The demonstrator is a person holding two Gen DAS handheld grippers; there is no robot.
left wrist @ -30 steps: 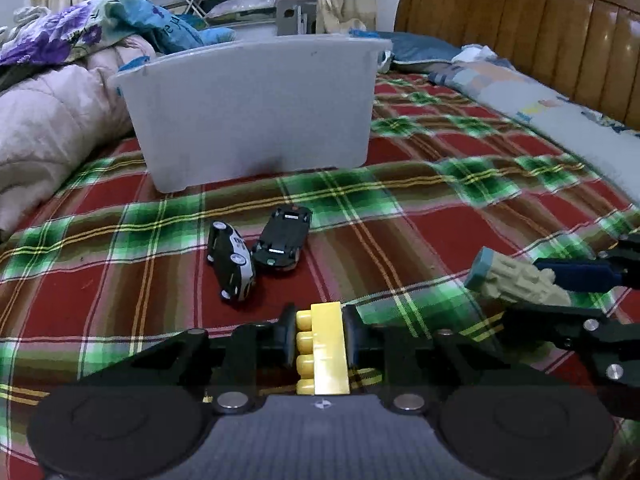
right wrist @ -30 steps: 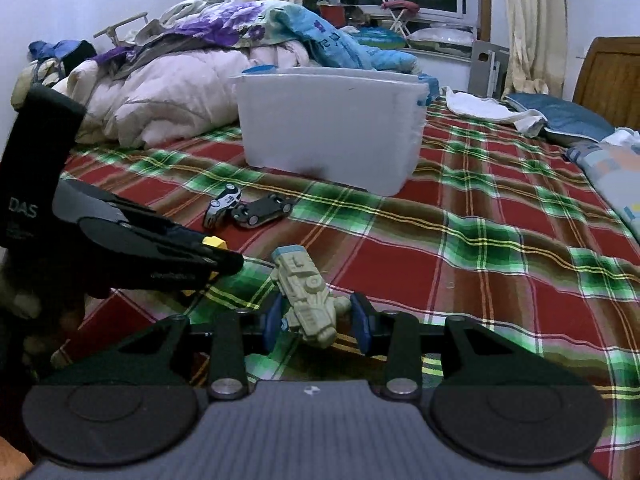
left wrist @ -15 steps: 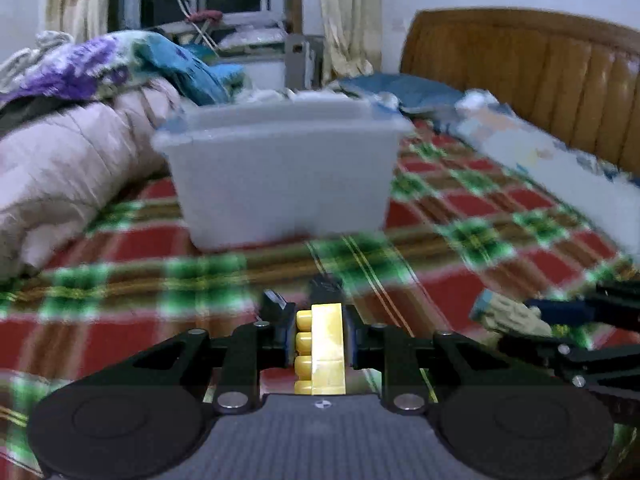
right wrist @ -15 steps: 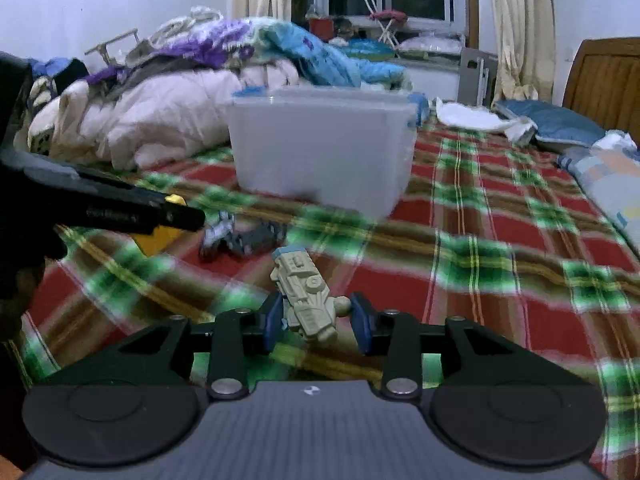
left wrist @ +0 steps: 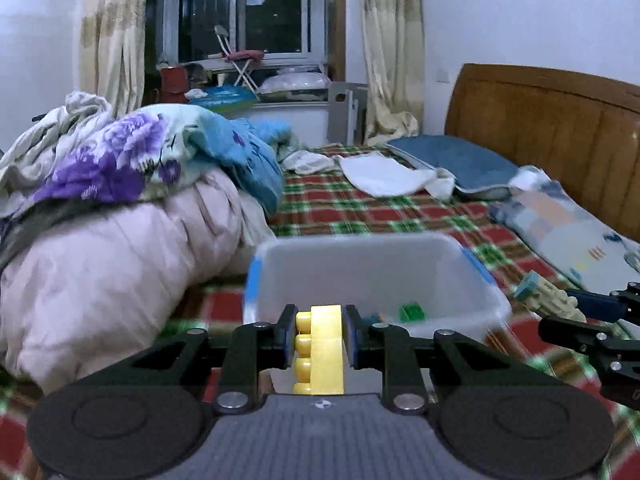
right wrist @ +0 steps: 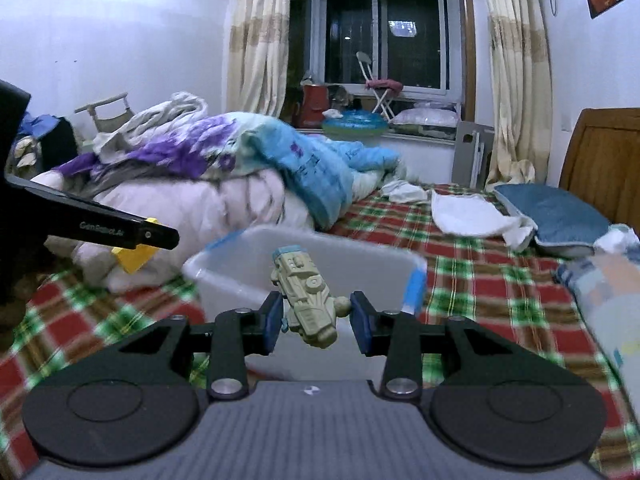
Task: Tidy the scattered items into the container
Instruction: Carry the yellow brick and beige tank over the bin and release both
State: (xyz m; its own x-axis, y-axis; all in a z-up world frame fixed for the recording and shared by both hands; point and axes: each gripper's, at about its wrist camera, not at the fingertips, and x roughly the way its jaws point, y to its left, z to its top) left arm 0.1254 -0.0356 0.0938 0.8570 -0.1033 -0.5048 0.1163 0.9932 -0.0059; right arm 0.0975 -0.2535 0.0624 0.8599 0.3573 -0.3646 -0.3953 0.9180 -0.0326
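Left wrist view: left gripper (left wrist: 319, 334) level, yellow brick (left wrist: 320, 354) above bin (left wrist: 472, 268).

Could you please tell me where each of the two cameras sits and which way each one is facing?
Left wrist: on the left gripper, facing the bin and headboard; own jaws hold a yellow block, right gripper at right.
Right wrist: on the right gripper, facing bin and window; jaws hold a toy vehicle, left gripper at left.
Shared: bin, plaid bedspread, bedding pile.
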